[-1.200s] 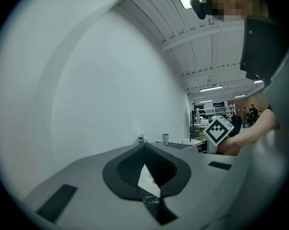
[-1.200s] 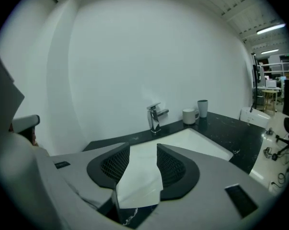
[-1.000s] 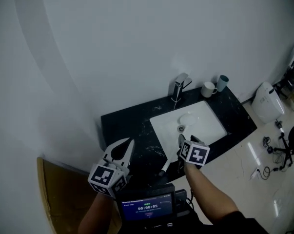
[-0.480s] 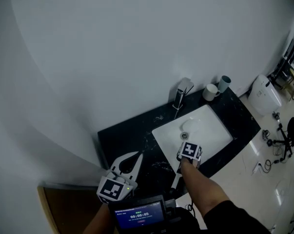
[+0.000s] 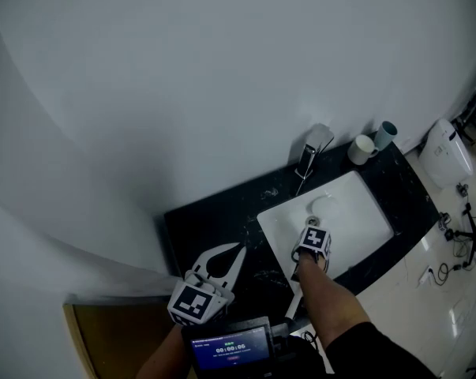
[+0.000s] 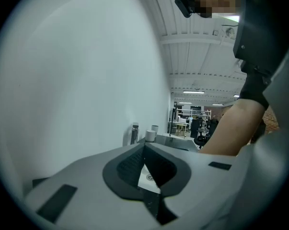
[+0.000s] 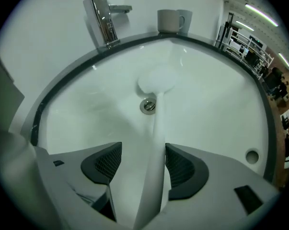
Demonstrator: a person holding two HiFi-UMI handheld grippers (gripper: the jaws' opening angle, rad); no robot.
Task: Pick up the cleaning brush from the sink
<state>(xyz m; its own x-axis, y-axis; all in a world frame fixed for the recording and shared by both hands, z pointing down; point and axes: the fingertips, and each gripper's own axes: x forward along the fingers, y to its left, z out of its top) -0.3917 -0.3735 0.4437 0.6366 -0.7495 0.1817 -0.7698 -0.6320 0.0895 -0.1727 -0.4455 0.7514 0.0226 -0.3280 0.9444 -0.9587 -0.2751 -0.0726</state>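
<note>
The white cleaning brush [image 7: 156, 79] lies in the white sink [image 7: 216, 95], its round head just past the drain [image 7: 147, 106] and its long handle [image 7: 154, 176] running back toward me. My right gripper [image 7: 143, 147] points steeply down into the basin with the handle between its jaws, which are opening; the pads do not press on it. In the head view the right gripper [image 5: 314, 235] sits over the sink [image 5: 364, 227], and the brush head [image 5: 323, 205] shows pale beyond it. My left gripper [image 5: 239, 248] hovers over the black counter [image 5: 214, 219], shut and empty [image 6: 144, 145].
A chrome faucet [image 5: 312, 152] [image 7: 100, 18] stands behind the basin. Two mugs [image 5: 362, 148] [image 7: 170, 19] sit on the counter's back right corner. A plain white wall rises directly behind. A screen [image 5: 230, 346] hangs at my chest.
My right gripper has dropped down into the sink and tilted steeply over the brush handle. The left gripper has moved forward over the counter.
</note>
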